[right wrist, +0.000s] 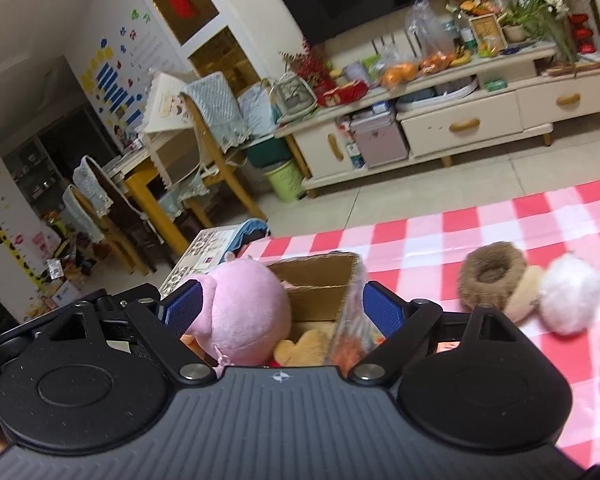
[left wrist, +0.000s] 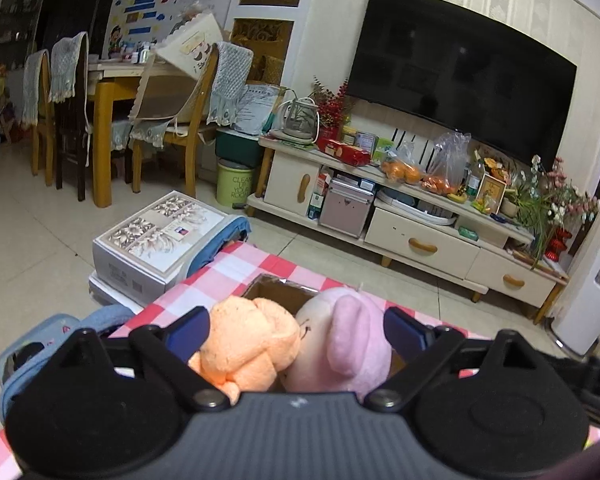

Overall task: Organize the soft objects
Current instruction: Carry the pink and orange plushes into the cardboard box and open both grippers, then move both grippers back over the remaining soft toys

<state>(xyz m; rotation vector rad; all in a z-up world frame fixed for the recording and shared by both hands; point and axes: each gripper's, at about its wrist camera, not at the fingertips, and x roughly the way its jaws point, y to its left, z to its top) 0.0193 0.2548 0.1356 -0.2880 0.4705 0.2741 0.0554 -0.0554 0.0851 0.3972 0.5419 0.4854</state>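
Left tool [left wrist: 296, 330] spread, pads clear of orange plush [left wrist: 250, 350] and pink plush [left wrist: 344, 344]. Right tool [right wrist: 282, 308] spread, empty. Brown plush [right wrist: 494, 278] at two o'clock: light, squashy; pinch mid-body.

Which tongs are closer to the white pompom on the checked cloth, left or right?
Right. The right tongs hang open over the box, with the white pompom lying just off to their right. The left tongs straddle the orange toy and pink toy; no pompom shows there.

Left gripper [left wrist: 296, 330] and right gripper [right wrist: 282, 306] both tilted slightly downward, blue-padded fingers [left wrist: 190, 330] spread wide.
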